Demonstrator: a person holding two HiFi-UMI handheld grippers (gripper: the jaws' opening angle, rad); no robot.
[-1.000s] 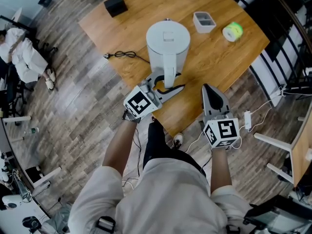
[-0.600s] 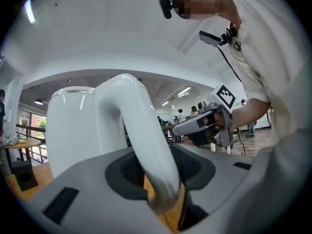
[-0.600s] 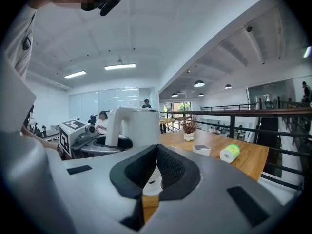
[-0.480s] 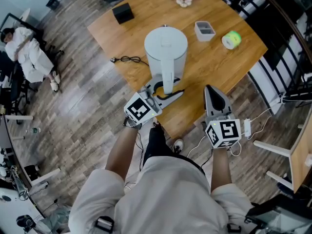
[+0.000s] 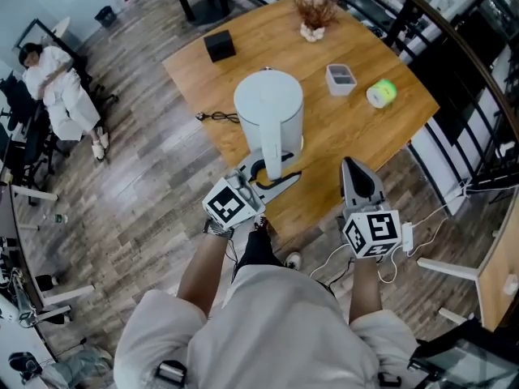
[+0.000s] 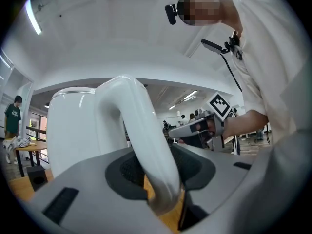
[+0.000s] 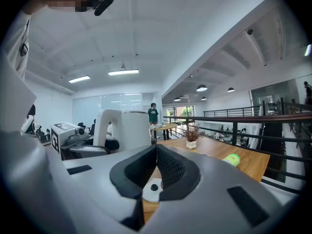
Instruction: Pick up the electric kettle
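Kettle: white electric kettle [image 5: 268, 112] upright, lid on top, its body straight ahead of the left gripper's jaw tips and off to the left of the right gripper.
Handle: curved white handle [image 6: 142, 130] runs down between the left gripper's jaws and fills the gap between their dark pads.
Left gripper: left gripper [image 5: 272, 173] clamped on the handle, jaws held fairly wide by it, marker cube at the rear nearest the person.
Right gripper: right gripper [image 7: 156, 149] has its jaws brought together tip to tip with nothing between them; it hangs level with the left one, well apart from the kettle.
Kettle base: whether it touches the wood cannot be told from any view.
Table: wooden table [image 5: 381, 140] lies under and ahead of both grippers.
Ahead of right gripper: small grey tray [image 5: 341, 79] and a yellow-green roll [image 5: 381, 94] slightly to its right.
Further ahead: dried plant in a white pot [image 5: 313, 16].
Beyond the kettle from left gripper: black box [image 5: 219, 46].
Left of the kettle: black cable [image 5: 217, 117] lying on the wood.
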